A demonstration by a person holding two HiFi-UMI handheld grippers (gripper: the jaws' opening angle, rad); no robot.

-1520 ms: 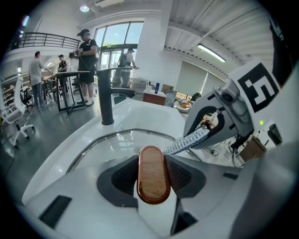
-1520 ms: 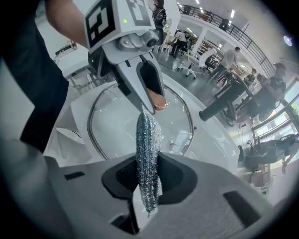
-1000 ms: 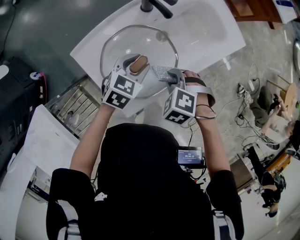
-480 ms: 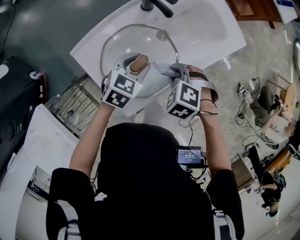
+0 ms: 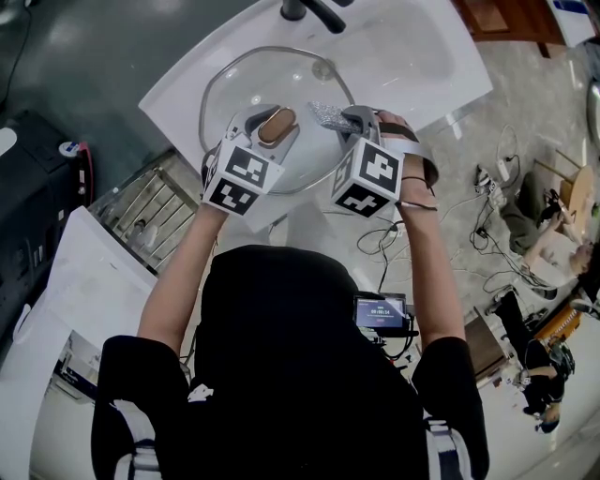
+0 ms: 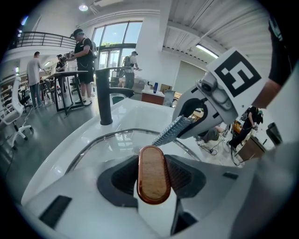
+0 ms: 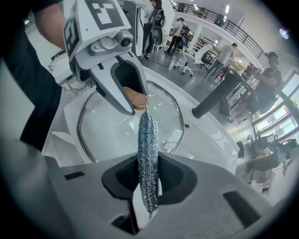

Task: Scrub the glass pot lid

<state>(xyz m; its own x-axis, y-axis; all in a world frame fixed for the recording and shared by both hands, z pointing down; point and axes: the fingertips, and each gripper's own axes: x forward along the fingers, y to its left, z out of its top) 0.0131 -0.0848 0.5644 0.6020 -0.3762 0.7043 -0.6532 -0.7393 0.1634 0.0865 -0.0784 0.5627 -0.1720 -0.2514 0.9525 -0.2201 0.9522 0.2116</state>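
the left gripper (image 6: 152, 173) clamps its fingers on the handle (image 5: 277, 127) of the lid (image 5: 248, 84) in the sink (image 5: 412, 56) to steady it, while the right gripper (image 7: 148, 176) pinches a scrubber (image 5: 325, 116) between its fingers just beside the handle for scrubbing.

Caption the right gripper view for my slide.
The right gripper pinches a silvery mesh scrubber over a steel-rimmed glass pot lid; the left gripper holds its wooden handle.

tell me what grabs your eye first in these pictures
A big glass lid sits over the white sink, just below the black tap. The left gripper is shut on the lid's brown wooden handle at its middle. The right gripper beside it pinches a glittery silver scrubber that points at that handle.
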